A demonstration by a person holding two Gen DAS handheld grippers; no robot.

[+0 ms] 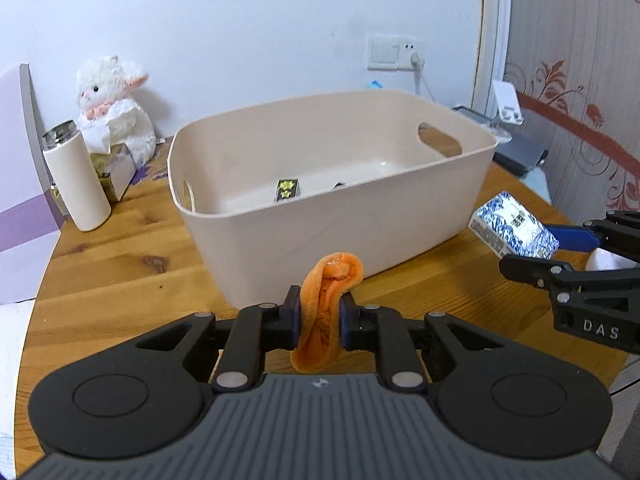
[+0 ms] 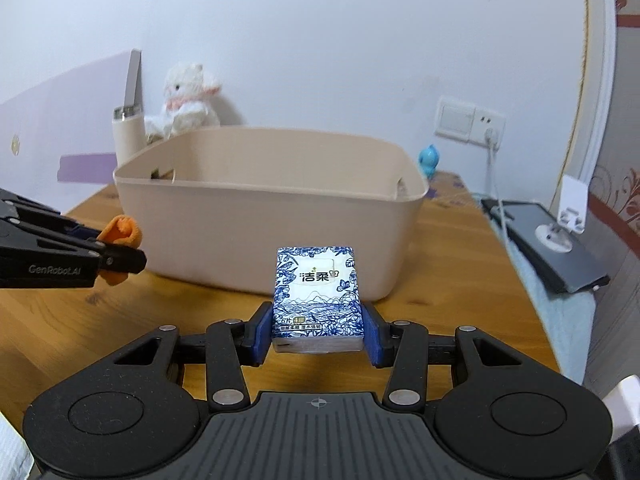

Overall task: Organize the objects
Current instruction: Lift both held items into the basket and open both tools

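Observation:
My left gripper [image 1: 319,322] is shut on a folded orange cloth [image 1: 326,312], held above the wooden table in front of a beige plastic bin [image 1: 280,232]. In the right wrist view that cloth [image 2: 120,232] shows at the left, pinched in the left gripper [image 2: 120,254]. My right gripper [image 2: 318,332] is shut on a blue-and-white tissue pack [image 2: 316,292], lifted just before the bin's near wall [image 2: 260,240]. From the left wrist view the tissue pack [image 1: 514,230] and right gripper [image 1: 548,250] sit right of the bin. A small dark packet with gold stars [image 1: 287,189] lies inside the bin.
A white bottle [image 1: 76,176], a tissue box and a white plush lamb [image 1: 114,108] stand at the back left beside a purple-and-white box [image 1: 20,184]. A blue bird figure [image 2: 429,159], a wall socket with cable [image 2: 470,122], and a dark device [image 2: 548,240] lie right of the table [image 1: 120,280].

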